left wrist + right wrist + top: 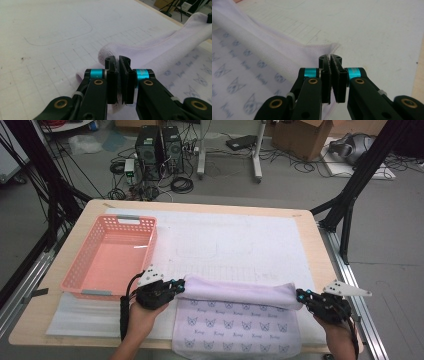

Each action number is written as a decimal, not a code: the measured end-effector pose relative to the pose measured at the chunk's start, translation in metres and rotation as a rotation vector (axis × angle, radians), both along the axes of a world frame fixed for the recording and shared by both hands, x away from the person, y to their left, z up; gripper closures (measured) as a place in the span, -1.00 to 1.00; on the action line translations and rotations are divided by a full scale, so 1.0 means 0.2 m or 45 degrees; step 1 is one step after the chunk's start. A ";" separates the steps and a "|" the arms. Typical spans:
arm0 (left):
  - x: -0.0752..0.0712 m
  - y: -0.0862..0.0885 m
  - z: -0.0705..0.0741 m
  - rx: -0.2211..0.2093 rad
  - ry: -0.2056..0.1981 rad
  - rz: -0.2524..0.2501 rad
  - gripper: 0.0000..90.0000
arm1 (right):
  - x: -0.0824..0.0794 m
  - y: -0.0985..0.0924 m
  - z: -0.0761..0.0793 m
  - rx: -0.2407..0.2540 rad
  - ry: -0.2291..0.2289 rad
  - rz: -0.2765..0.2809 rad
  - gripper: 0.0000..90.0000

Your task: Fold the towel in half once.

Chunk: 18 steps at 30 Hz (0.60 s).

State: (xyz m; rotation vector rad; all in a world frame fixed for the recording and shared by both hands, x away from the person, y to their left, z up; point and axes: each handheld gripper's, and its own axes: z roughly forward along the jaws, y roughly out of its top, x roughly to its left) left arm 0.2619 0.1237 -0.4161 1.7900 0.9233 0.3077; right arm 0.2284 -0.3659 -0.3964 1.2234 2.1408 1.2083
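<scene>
Lilac towel [235,292], lower centre of frame, is lying half-folded on the surface [310,240]. Left claw [179,287] is gripping its left corner; right claw [301,296] is gripping its right corner. Pink basket [112,257] is sitting at left.

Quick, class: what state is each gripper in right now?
Left gripper: closed on the towel.
Right gripper: closed on the towel's other end.

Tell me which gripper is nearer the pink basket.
The left gripper, shut on the towel end right beside the basket; the right gripper holds the far end.
</scene>
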 end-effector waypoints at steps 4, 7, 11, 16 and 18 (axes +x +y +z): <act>-0.07 0.03 -0.04 0.003 0.053 -0.042 0.88 | -0.09 -0.01 -0.03 0.015 0.028 0.046 0.92; -0.10 0.03 -0.08 0.027 0.092 -0.068 0.88 | -0.13 -0.01 -0.05 0.024 0.070 0.068 0.92; -0.09 0.02 -0.11 0.045 0.109 -0.063 0.71 | -0.14 0.00 -0.12 -0.060 0.160 0.095 0.92; -0.05 0.04 -0.10 0.022 0.102 -0.021 0.12 | -0.13 -0.03 -0.13 -0.017 0.172 0.016 0.45; -0.02 0.05 -0.08 0.009 0.090 0.002 0.09 | -0.11 -0.06 -0.09 0.080 0.110 -0.031 0.44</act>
